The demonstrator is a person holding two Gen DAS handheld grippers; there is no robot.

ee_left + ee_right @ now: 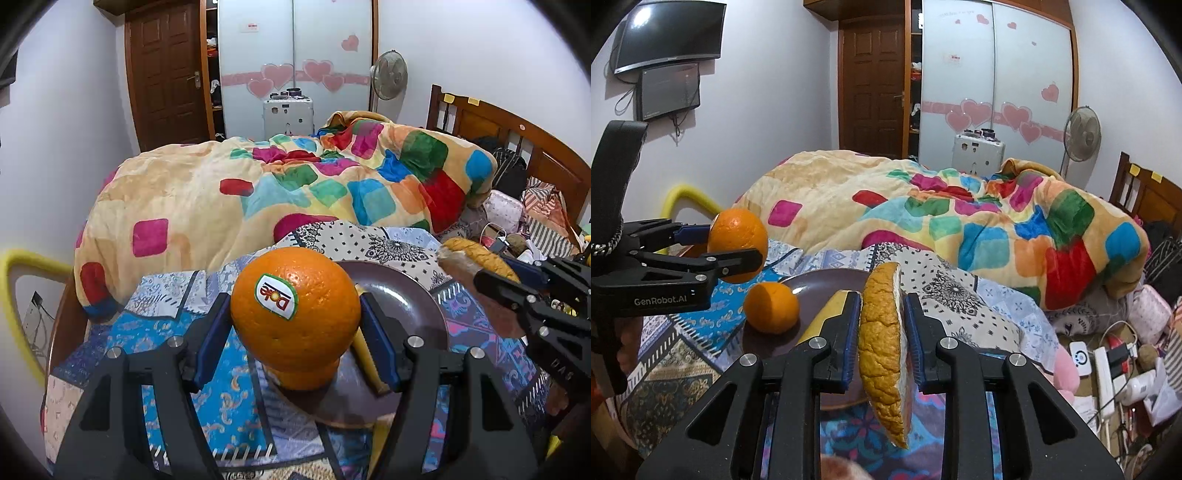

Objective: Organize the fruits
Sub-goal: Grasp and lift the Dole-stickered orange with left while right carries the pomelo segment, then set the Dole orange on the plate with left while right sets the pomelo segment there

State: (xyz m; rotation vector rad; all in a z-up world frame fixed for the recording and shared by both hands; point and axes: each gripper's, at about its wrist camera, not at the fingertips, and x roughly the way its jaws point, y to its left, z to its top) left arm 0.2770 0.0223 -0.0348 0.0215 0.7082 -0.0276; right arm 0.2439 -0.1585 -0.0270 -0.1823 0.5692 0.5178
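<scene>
One small orange (pixel 771 308) sits on the plate (pixel 827 282); above it my left claw (pixel 295 325) clamps the Dole orange (pixel 295 308), my right claw (pixel 881 328) a bread slice (pixel 882 350).

The left gripper (pixel 295 325) has its two fingers squeezed on the sides of an orange (pixel 295 308), one blue pad (pixel 210 339) on each side. It holds the orange up in the air above the brown plate (pixel 410 295). The right gripper (pixel 881 332) has its fingers pressed on a slice of melon (pixel 881 350), which stands on its edge between the pads. It is over the near rim of the plate, to the right of the left gripper.
</scene>
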